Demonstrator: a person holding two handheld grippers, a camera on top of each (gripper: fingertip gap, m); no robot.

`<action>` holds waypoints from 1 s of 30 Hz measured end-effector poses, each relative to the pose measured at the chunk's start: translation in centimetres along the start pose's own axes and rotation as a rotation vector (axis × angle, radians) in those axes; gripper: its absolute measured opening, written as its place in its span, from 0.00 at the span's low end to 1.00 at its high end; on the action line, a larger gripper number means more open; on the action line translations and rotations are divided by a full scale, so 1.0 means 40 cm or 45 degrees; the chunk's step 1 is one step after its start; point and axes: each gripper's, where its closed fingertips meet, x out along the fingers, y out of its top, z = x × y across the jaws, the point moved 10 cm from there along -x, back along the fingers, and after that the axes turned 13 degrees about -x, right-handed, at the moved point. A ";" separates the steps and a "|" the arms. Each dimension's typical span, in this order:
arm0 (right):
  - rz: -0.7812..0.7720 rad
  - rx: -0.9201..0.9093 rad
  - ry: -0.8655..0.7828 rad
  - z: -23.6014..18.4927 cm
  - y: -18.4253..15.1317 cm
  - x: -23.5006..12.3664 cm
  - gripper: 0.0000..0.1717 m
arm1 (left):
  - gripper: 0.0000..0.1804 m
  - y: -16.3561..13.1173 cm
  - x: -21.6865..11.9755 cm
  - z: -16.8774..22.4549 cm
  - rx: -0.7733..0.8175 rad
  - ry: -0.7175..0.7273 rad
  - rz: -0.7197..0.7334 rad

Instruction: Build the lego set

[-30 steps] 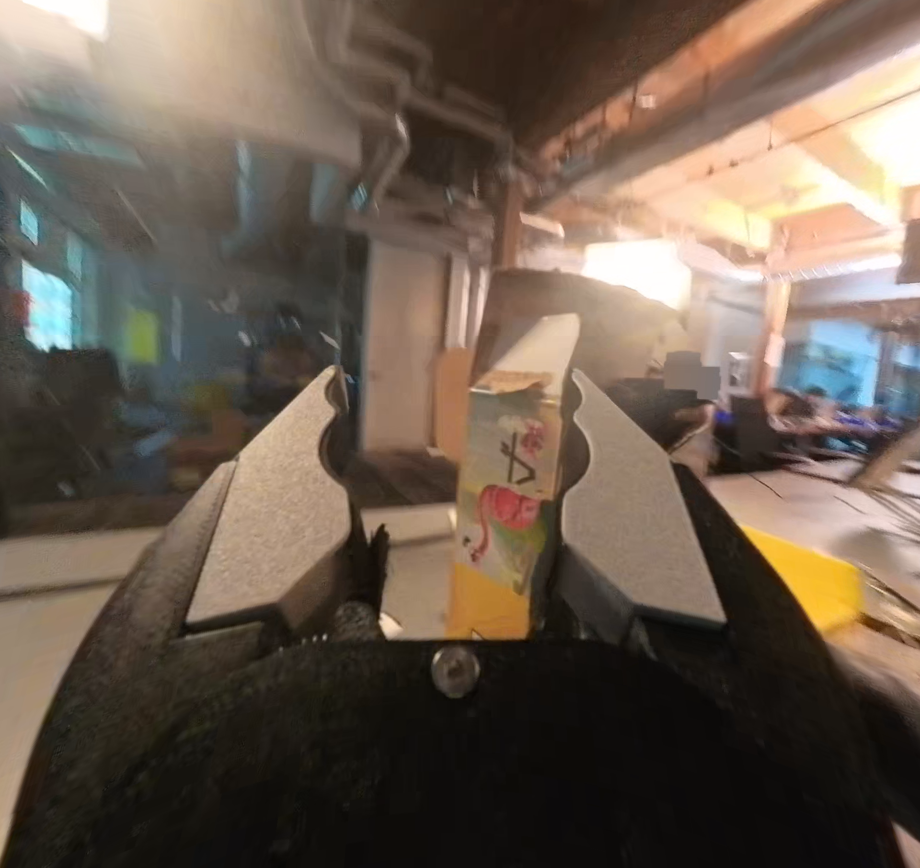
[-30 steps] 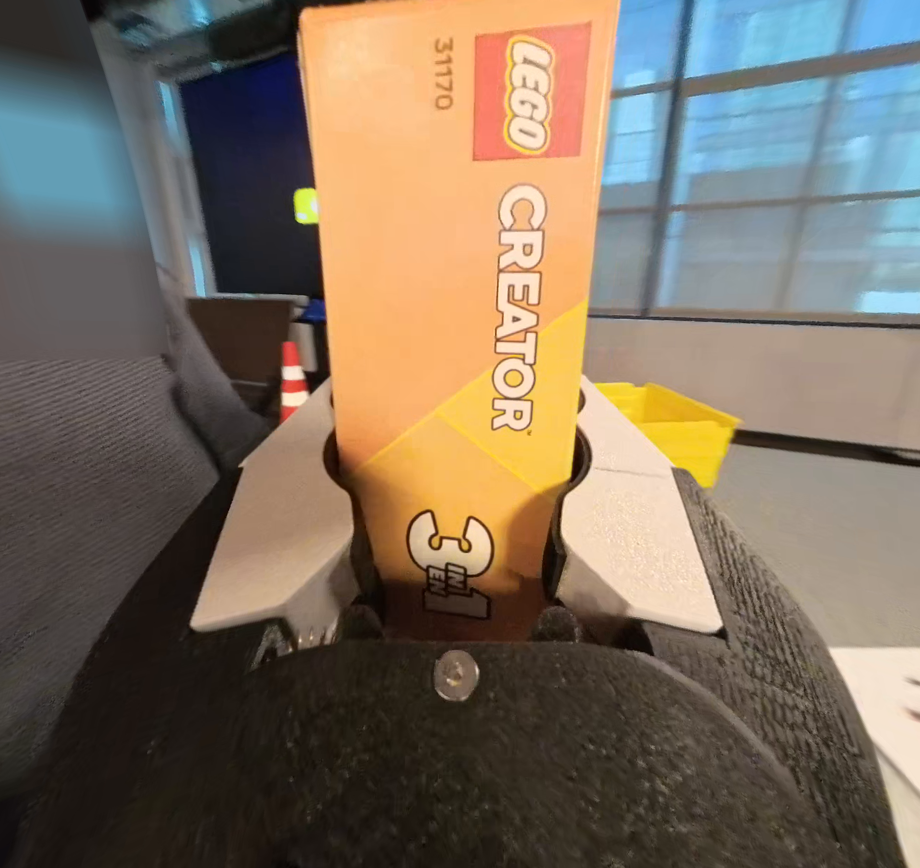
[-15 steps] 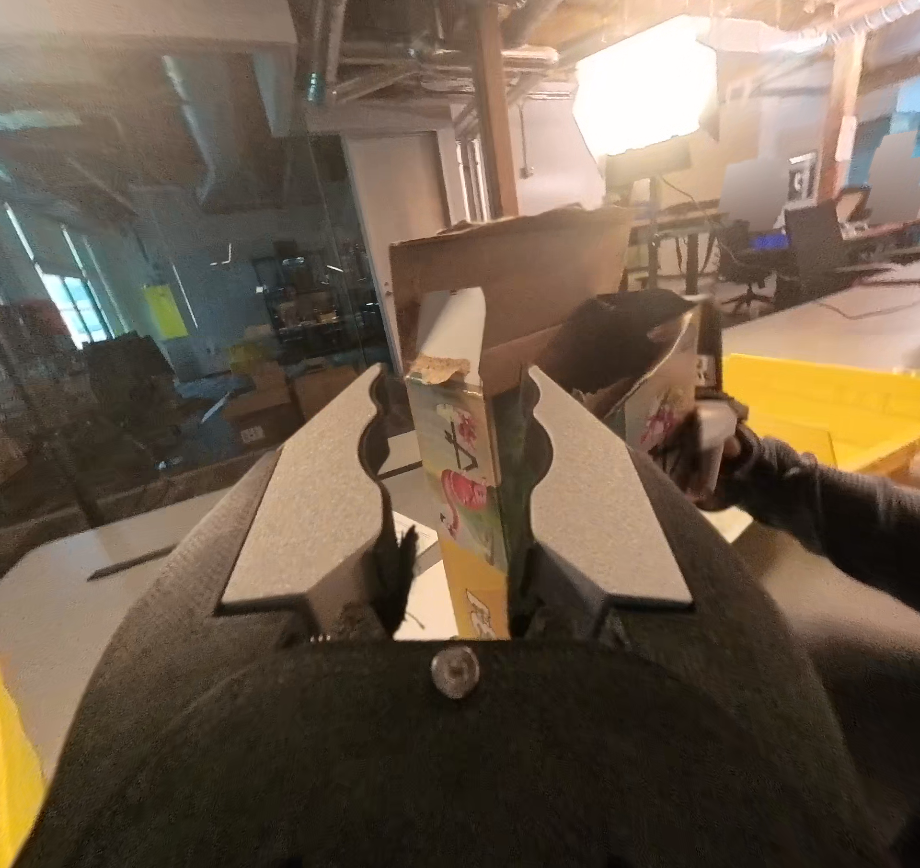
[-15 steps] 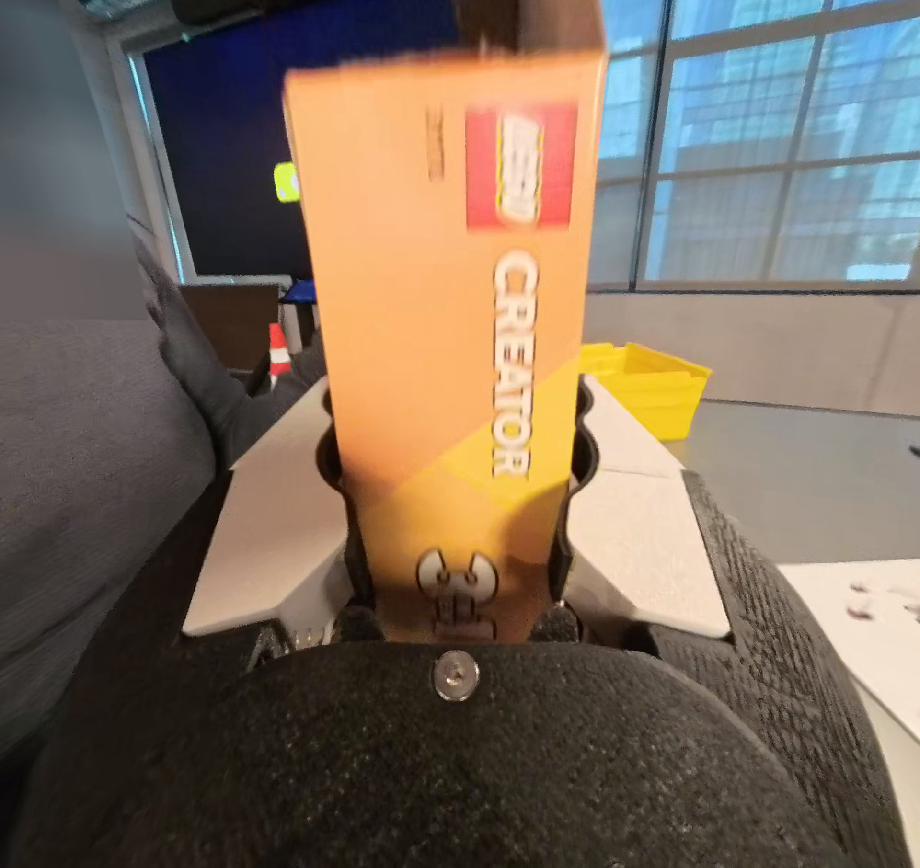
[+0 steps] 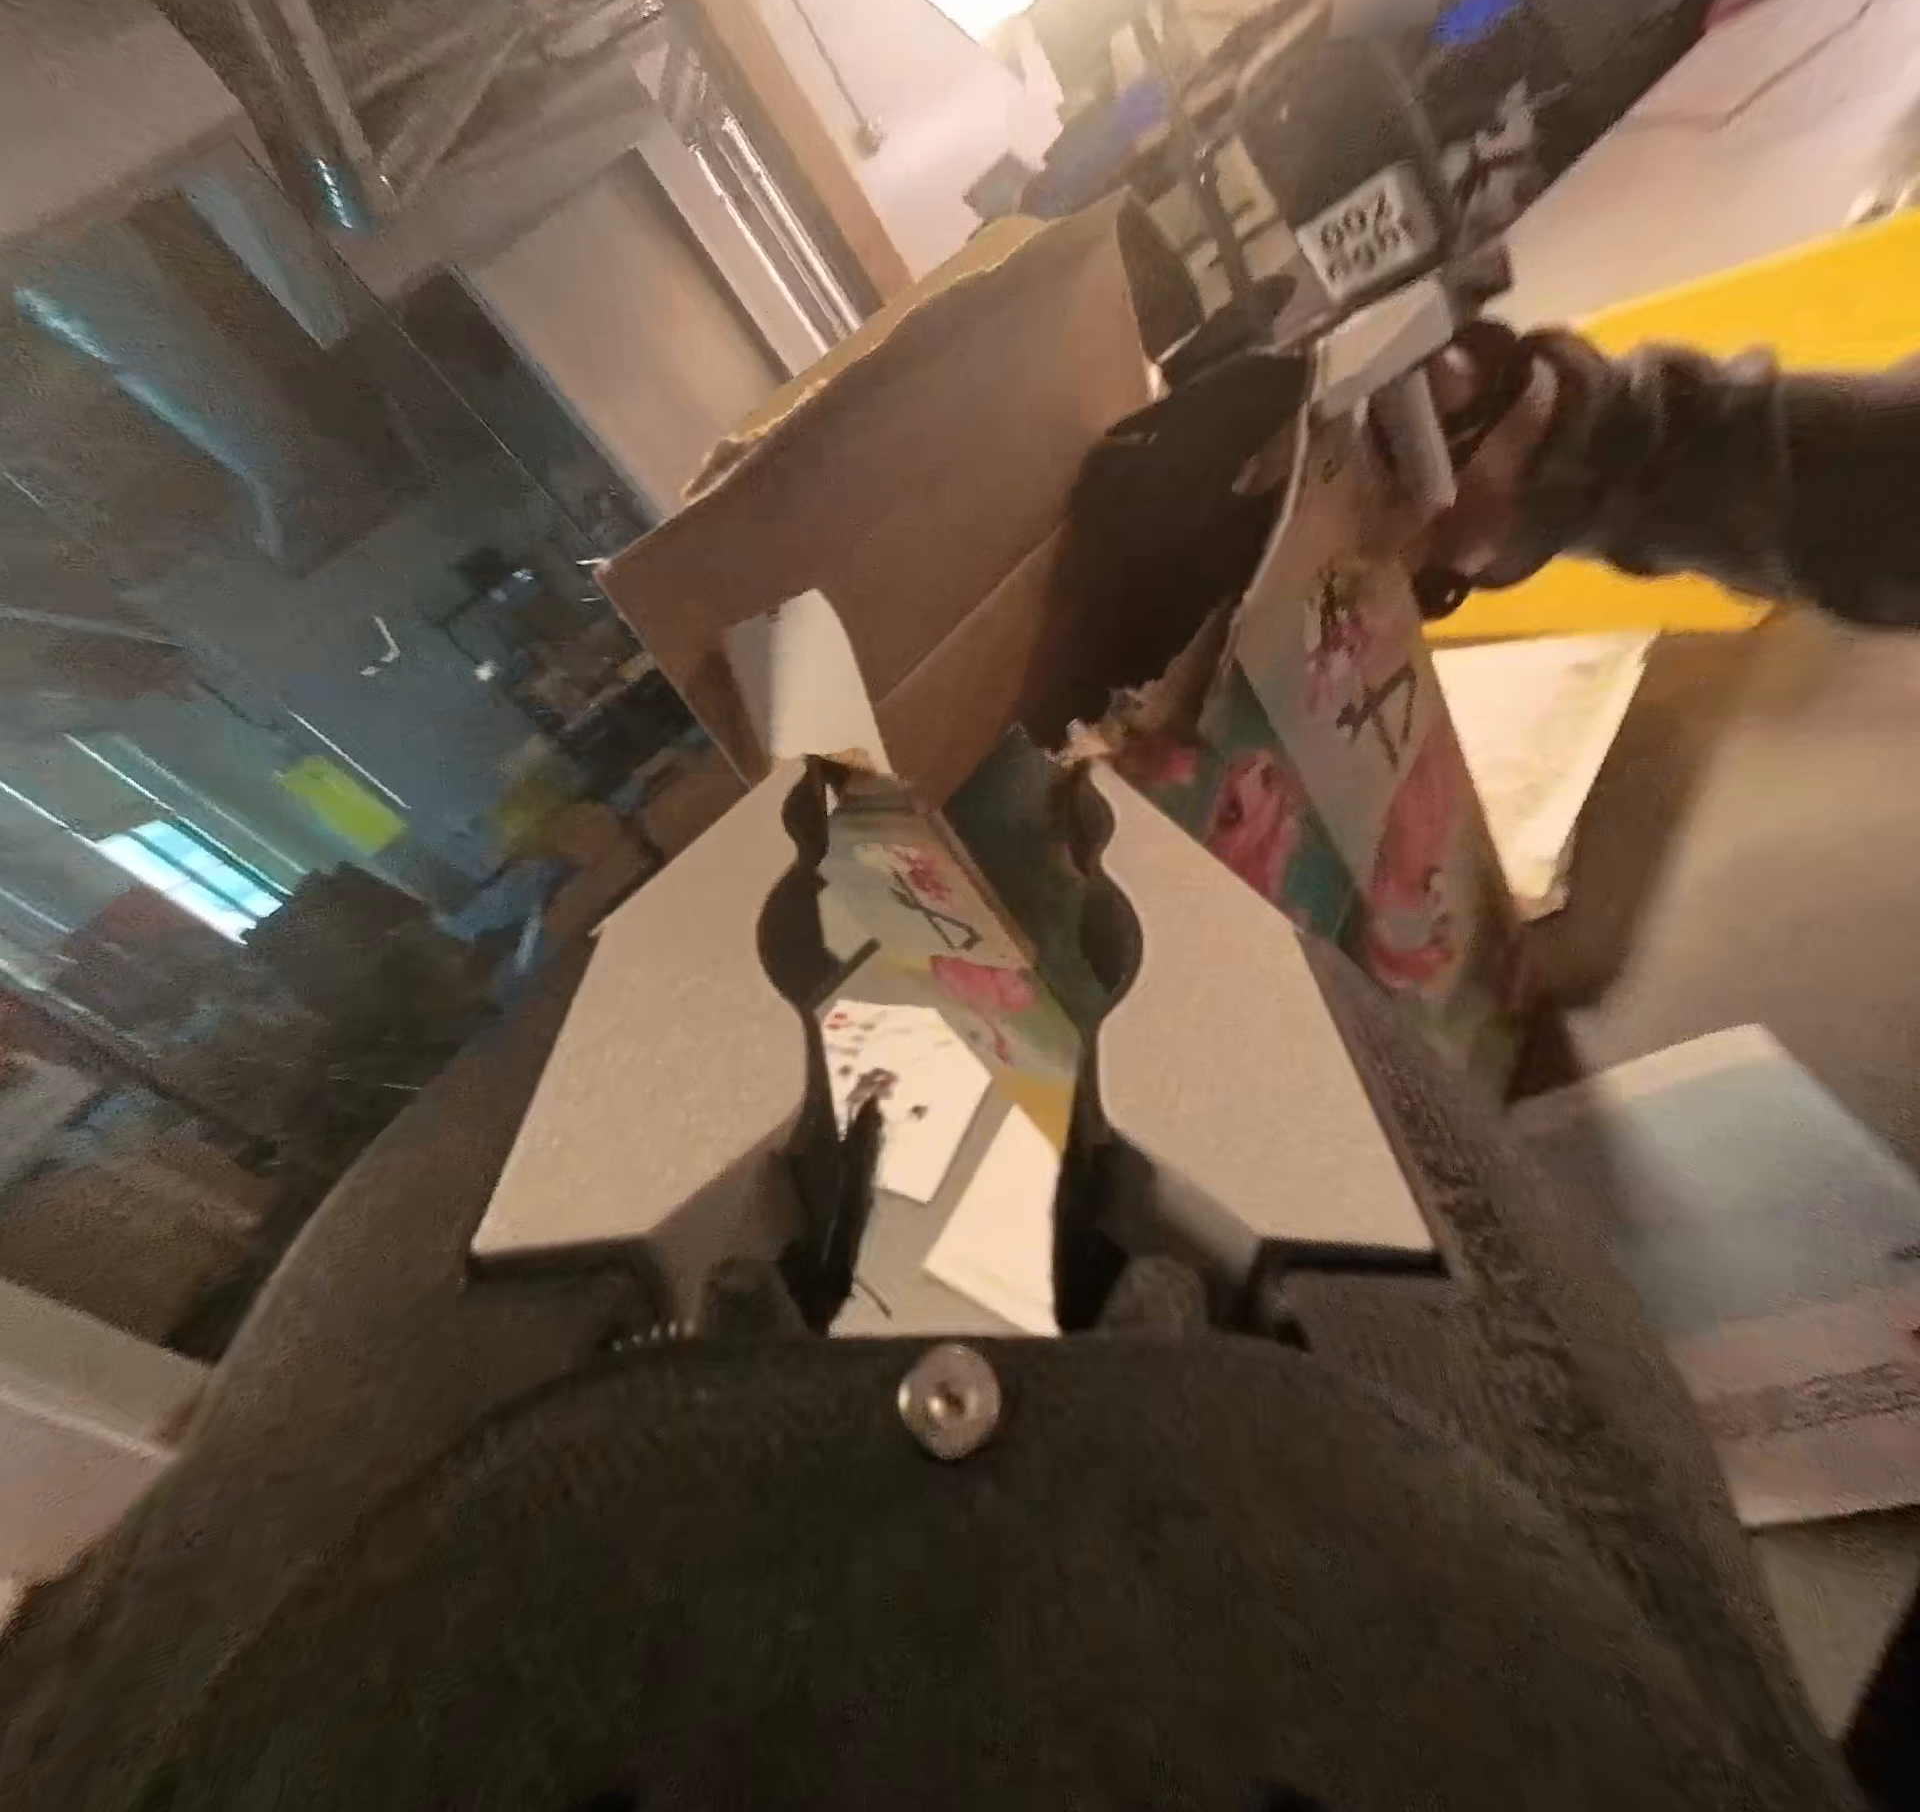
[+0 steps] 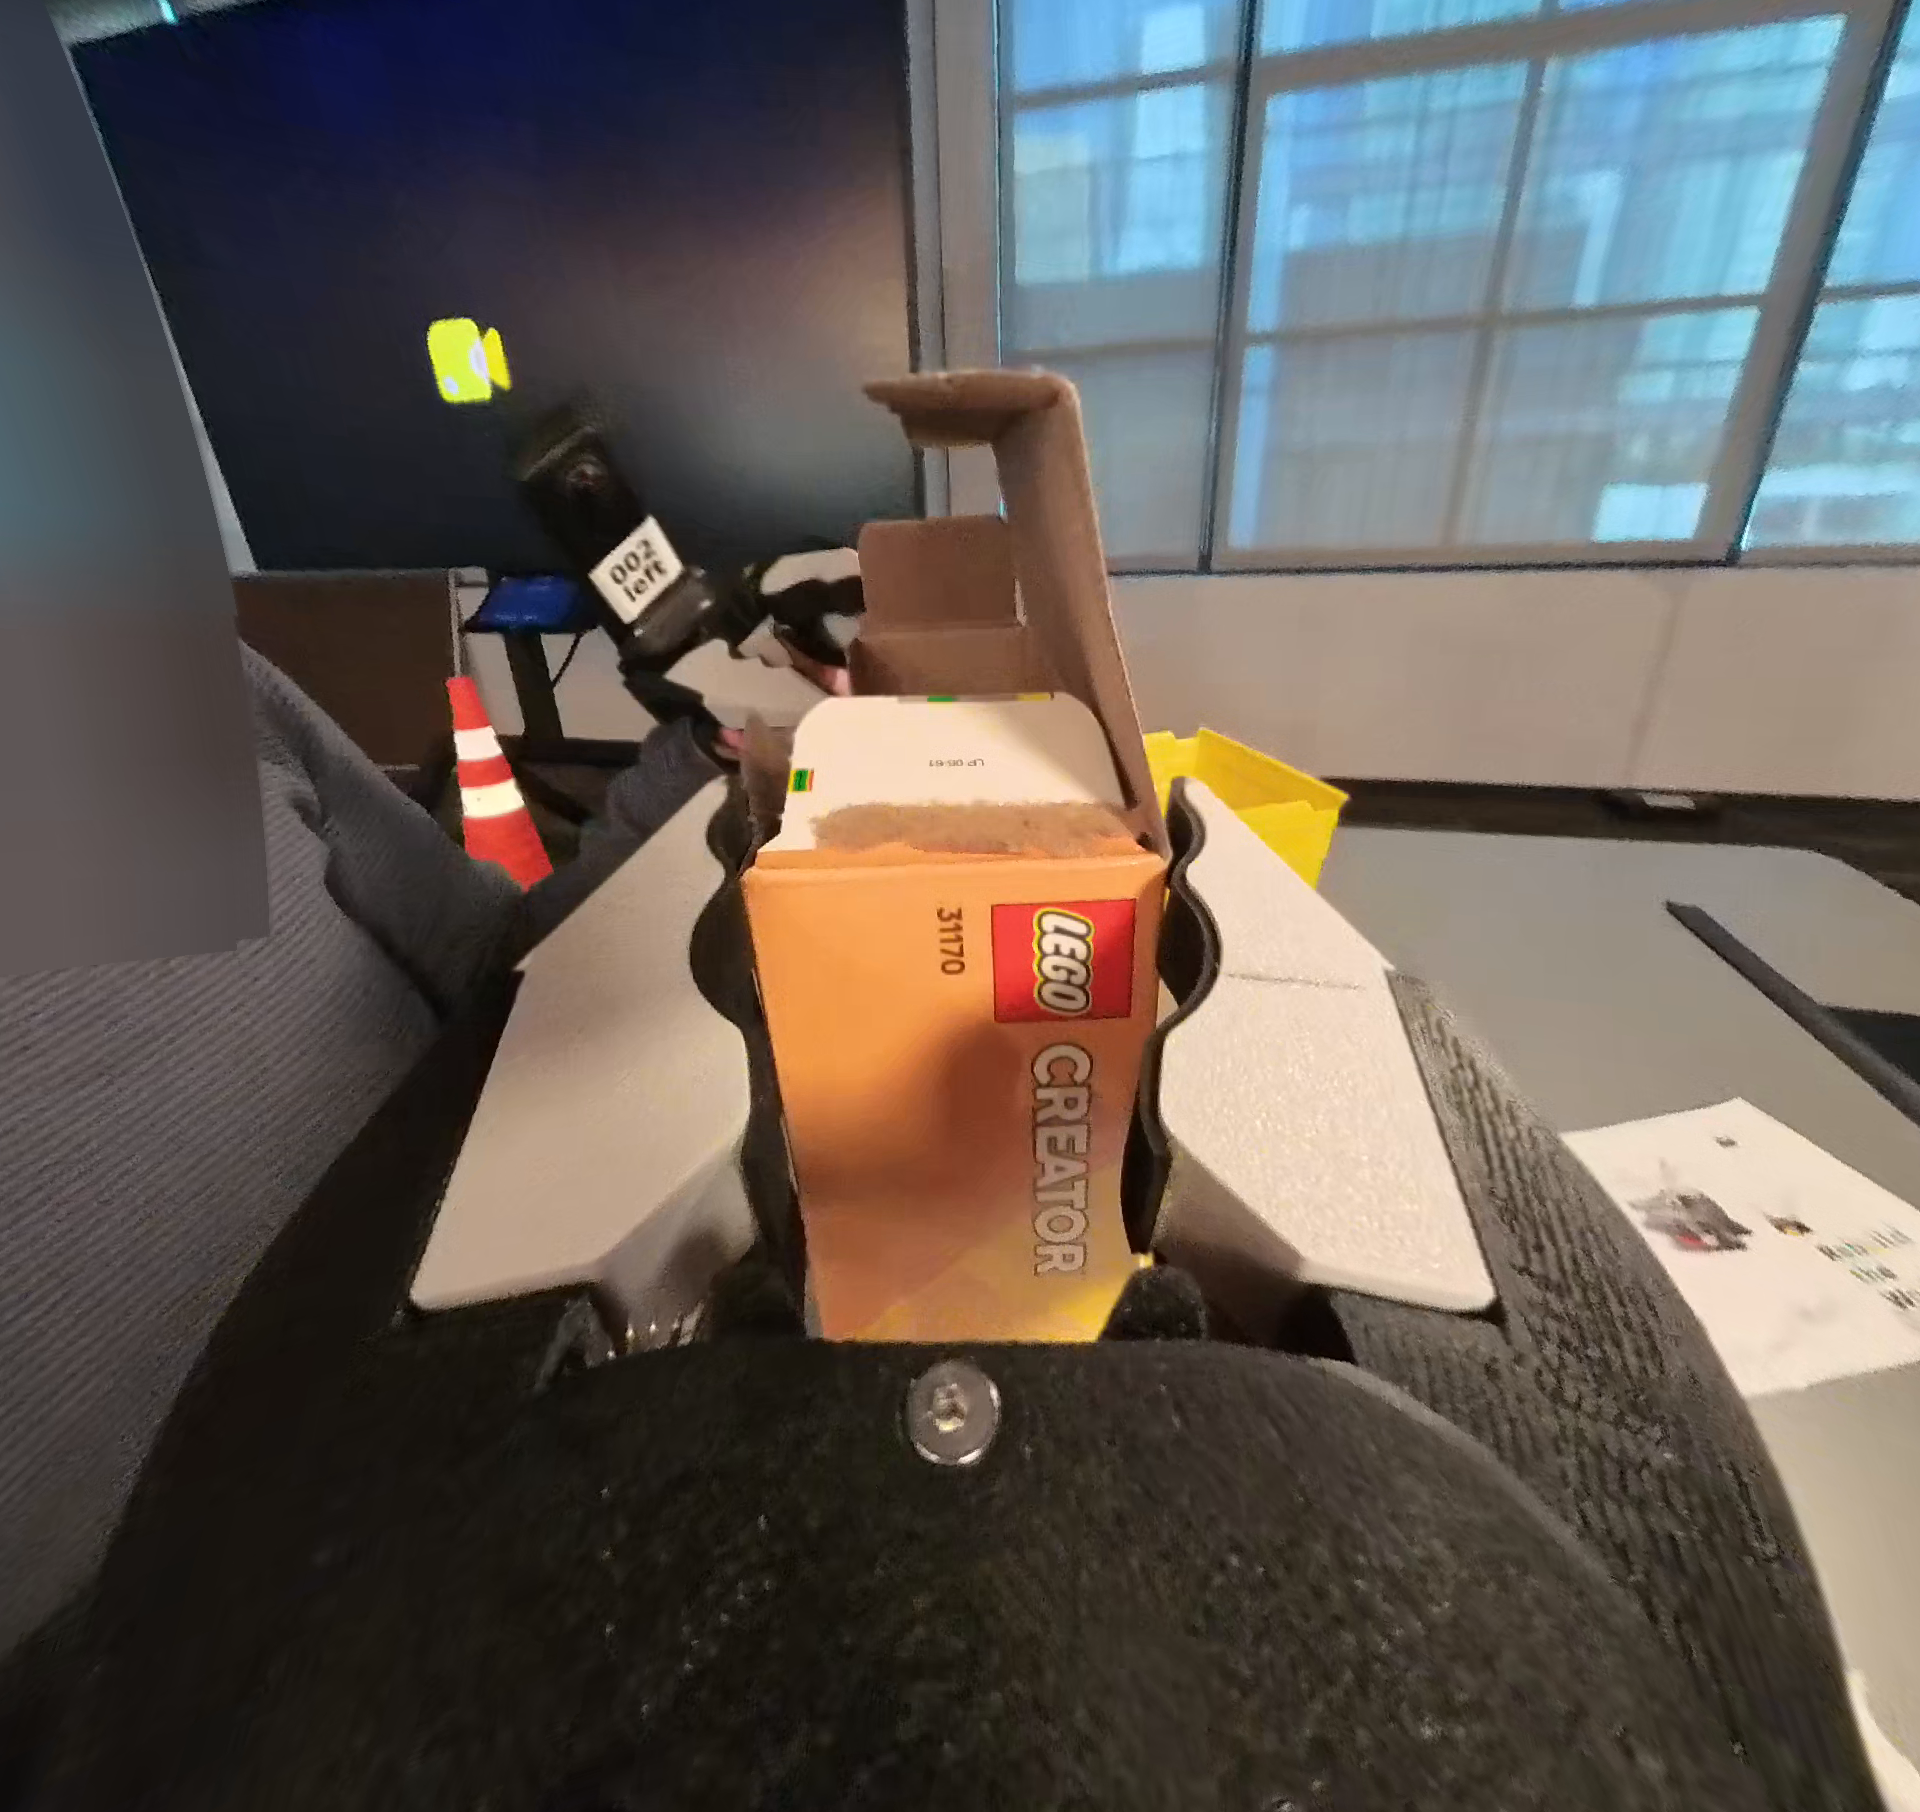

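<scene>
The left tongs (image 5: pixel 940 796) now stand much narrower than a second ago, their pads closed against the box's (image 6: pixel 951 1087) printed end corner. In the right wrist view the box sits lower and tipped away, its torn top flap (image 6: pixel 951 760) and open lid now showing.

Raised box flaps (image 6: pixel 1029 557) block the way ahead.

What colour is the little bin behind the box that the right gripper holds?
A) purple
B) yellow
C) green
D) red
B: a yellow bin shows just past the right gripper, whose pads squeeze the orange box from both sides.
</scene>
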 end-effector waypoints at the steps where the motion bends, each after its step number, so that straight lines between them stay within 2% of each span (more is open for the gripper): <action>1: -0.012 0.002 0.002 0.000 0.001 -0.001 0.46 | 0.26 0.001 0.000 0.002 0.052 0.005 -0.018; 6: 0.008 0.064 0.012 0.005 0.011 0.000 0.46 | 0.30 0.009 -0.001 0.017 0.295 0.053 -0.052; 9: 0.160 0.177 0.052 0.019 0.034 -0.013 0.46 | 0.37 0.021 0.001 0.024 0.287 -0.037 -0.039; 12: 0.089 0.213 0.023 0.034 0.036 -0.018 0.40 | 0.40 0.024 0.008 0.024 0.277 -0.128 -0.074; 13: 0.038 0.201 -0.001 0.036 0.035 -0.017 0.39 | 0.39 0.023 0.011 0.023 0.315 -0.118 -0.095; 15: -0.026 0.199 0.012 0.033 0.042 -0.014 0.39 | 0.32 0.018 0.015 0.028 0.386 -0.155 -0.154; 19: -0.131 0.167 0.001 0.028 0.055 -0.011 0.39 | 0.31 0.021 0.027 0.030 0.394 -0.214 -0.213; 22: -0.039 0.175 -0.006 0.033 0.071 -0.022 0.38 | 0.27 0.031 0.028 0.027 0.396 -0.263 -0.255; 25: 0.096 0.185 -0.019 0.047 0.100 -0.042 0.43 | 0.26 0.039 0.034 0.031 0.427 -0.279 -0.322; 30: -0.015 0.120 -0.009 0.058 0.150 -0.026 0.44 | 0.26 0.045 0.044 0.031 0.488 -0.263 -0.397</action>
